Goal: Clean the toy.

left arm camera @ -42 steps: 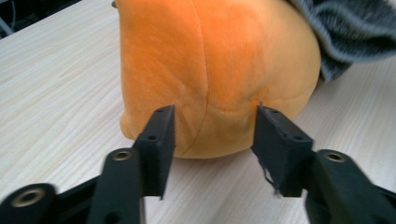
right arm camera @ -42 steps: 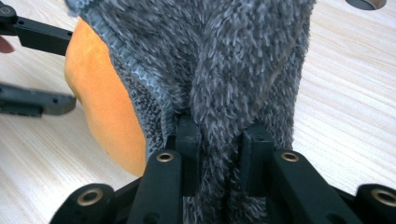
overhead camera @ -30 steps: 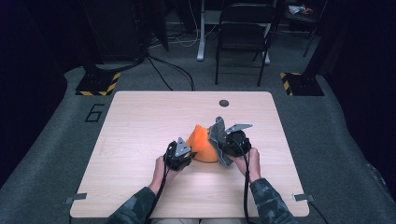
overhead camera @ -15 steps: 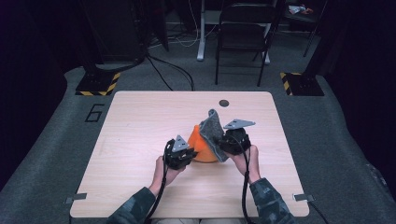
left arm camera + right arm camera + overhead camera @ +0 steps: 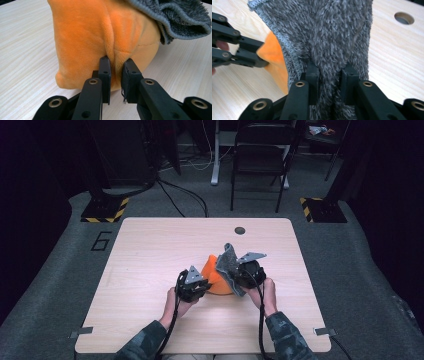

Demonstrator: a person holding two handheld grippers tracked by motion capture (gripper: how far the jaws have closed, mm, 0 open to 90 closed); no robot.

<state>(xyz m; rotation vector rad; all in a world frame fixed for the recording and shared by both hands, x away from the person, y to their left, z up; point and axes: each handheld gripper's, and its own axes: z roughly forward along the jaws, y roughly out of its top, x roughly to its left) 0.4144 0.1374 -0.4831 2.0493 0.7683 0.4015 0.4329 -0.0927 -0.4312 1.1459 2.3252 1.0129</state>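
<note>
Table (image 5: 150, 270): pale wood, with a small round hole (image 5: 240, 230) near its far edge; I worked at the near middle of it.
Orange plush (image 5: 216, 279): a soft, cone-like lump that sat on the table between my two grippers; in the left gripper view (image 5: 100, 32) it rose large in front of my jaws, its base on the wood.
Grey cloth (image 5: 230, 267): a fuzzy piece with a stitched hem, draped against the right side of the plush and standing up above it; in the right gripper view (image 5: 329, 35) it hung straight up from my jaws, and in the left gripper view (image 5: 180, 17) its edge lay over the top of the plush.
Right gripper (image 5: 329, 82): my jaws were nearly together, pinching a fold of the grey cloth between the pads; in the high view (image 5: 247, 272) it sat just right of the plush.
Left gripper (image 5: 117, 75): my jaws had just been closing and stood narrow, clamped on a raised pleat low on the plush; in the high view (image 5: 192, 286) it sat touching the left side of the plush.
Left gripper from the right gripper view (image 5: 264, 62): its tips met the orange edge beside the cloth's hem.
</note>
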